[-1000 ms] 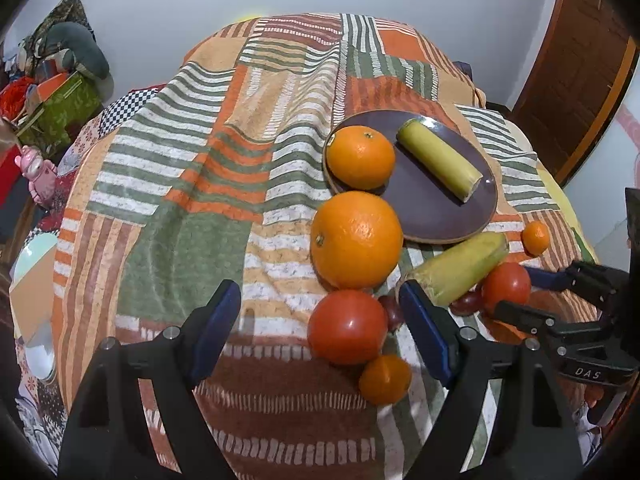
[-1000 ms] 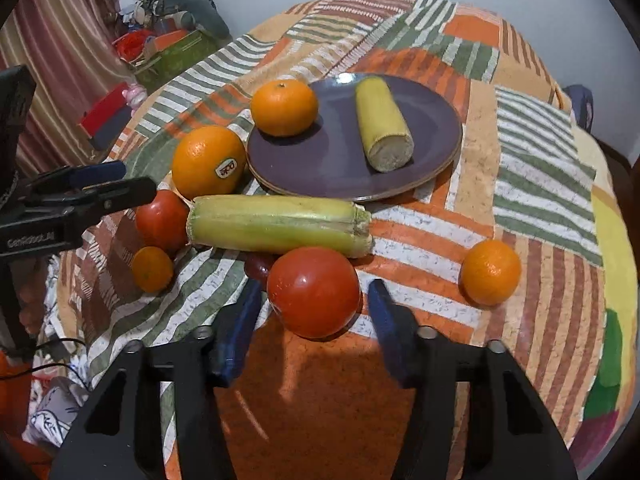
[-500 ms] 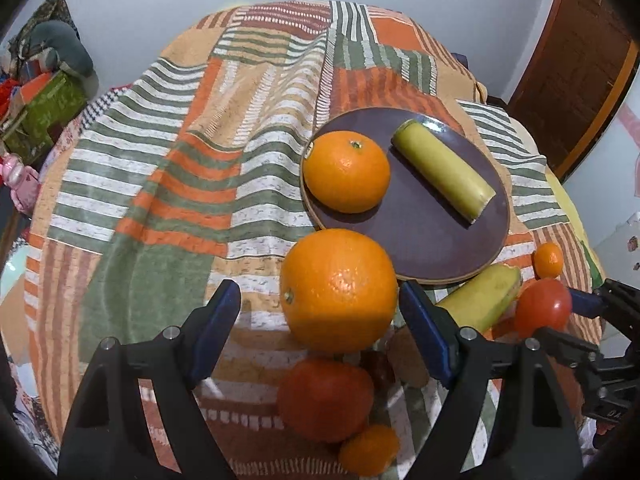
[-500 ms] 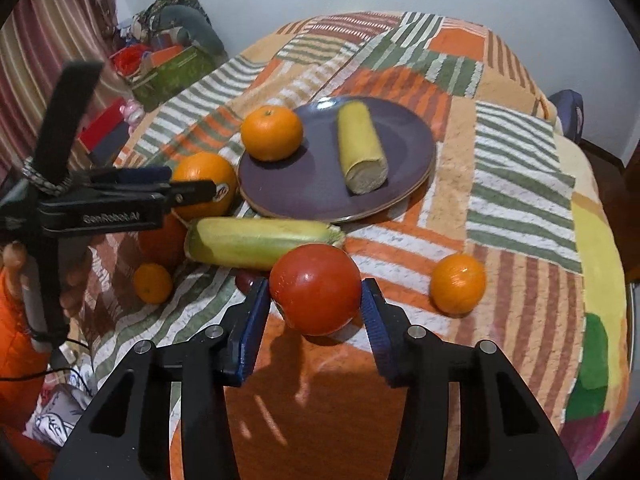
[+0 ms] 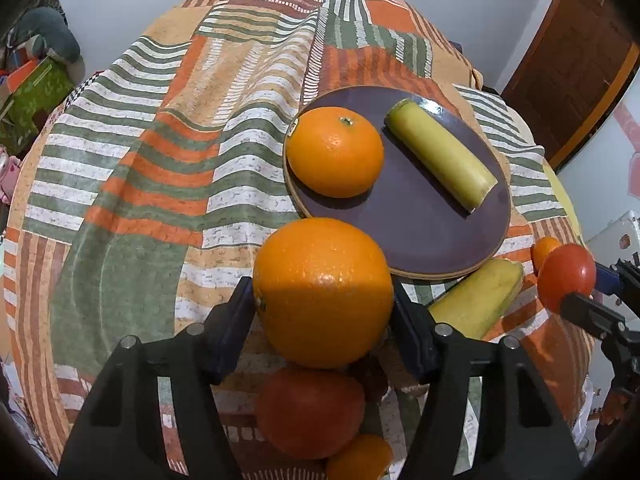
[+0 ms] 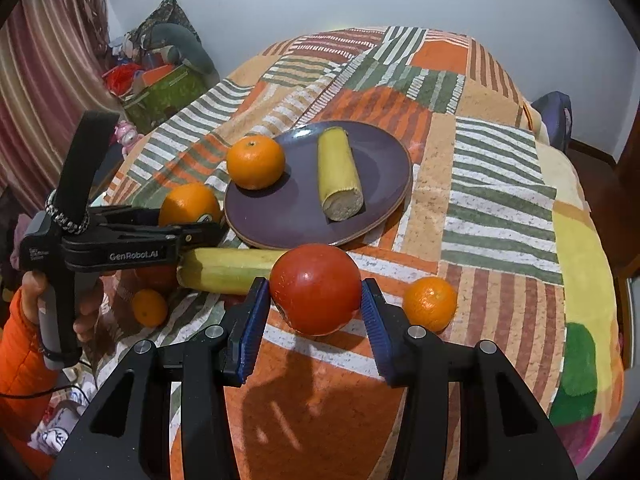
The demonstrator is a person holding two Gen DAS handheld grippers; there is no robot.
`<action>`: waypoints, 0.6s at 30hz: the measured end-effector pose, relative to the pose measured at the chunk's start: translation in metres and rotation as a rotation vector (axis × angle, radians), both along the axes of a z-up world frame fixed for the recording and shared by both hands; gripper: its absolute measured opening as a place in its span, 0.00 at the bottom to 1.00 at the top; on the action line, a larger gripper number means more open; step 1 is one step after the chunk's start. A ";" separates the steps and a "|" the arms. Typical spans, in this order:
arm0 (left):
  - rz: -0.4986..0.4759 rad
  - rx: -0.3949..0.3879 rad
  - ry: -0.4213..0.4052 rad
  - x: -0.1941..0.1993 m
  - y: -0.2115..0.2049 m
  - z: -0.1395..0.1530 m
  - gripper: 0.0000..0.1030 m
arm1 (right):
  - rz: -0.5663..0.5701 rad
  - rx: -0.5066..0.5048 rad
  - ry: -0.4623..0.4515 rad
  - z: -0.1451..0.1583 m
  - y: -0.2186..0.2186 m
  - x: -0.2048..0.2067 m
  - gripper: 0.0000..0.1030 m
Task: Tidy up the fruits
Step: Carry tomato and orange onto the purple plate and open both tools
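A second ago both tongs were wide open and low, with the fruit just sitting between their fingers. Now the left tongs [image 5: 322, 312] have closed in on the big orange [image 5: 323, 292], and their blue pads touch it on both sides. The right tongs [image 6: 316, 322] have done the same with the red tomato [image 6: 316, 288]. The tomato looks lifted a little off the striped cloth [image 6: 500, 184], because there is a dark shadow under it. I cannot tell for sure if the big orange is up in the air yet or still resting on the cloth. This means two fruits are now caught at once and look ready to go to the purple plate [image 5: 420, 232], which sits just past the big orange. The plate already holds a smaller orange [image 5: 334, 152] and a short yellow-green piece [image 5: 440, 160]. A long yellow-green fruit [image 6: 228, 270] still lies on the cloth beside the plate. A little orange [image 6: 430, 302] sits near the tomato, on its right. Another red tomato [image 5: 310, 412] and a tiny orange [image 5: 360, 458] lie under the left tongs. So I think the job is about part way done, with more fruit still to move. The round fruits could slip or roll, so the squeeze should stay snug.
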State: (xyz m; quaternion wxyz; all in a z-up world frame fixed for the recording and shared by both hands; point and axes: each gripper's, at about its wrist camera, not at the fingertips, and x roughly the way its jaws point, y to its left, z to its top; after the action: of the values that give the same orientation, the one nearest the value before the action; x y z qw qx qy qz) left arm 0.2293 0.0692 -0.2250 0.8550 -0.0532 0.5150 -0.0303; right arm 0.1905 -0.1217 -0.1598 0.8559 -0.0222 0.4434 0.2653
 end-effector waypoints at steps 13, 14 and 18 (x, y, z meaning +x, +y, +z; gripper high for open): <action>-0.002 -0.018 -0.106 -0.009 -0.003 0.045 0.62 | -0.037 -0.002 -0.095 0.025 -0.007 0.016 0.42; -0.007 -0.018 -0.114 -0.009 -0.004 0.048 0.62 | -0.039 -0.005 -0.104 0.027 -0.007 0.018 0.42; -0.038 -0.019 -0.148 -0.003 -0.016 0.062 0.62 | -0.040 -0.013 -0.147 0.038 -0.006 0.026 0.42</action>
State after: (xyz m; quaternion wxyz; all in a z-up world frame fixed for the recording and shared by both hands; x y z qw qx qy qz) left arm 0.2258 0.0533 -0.1634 0.8893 -0.0489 0.4512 -0.0554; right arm 0.2168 -0.1281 -0.1219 0.8910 -0.0382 0.3815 0.2431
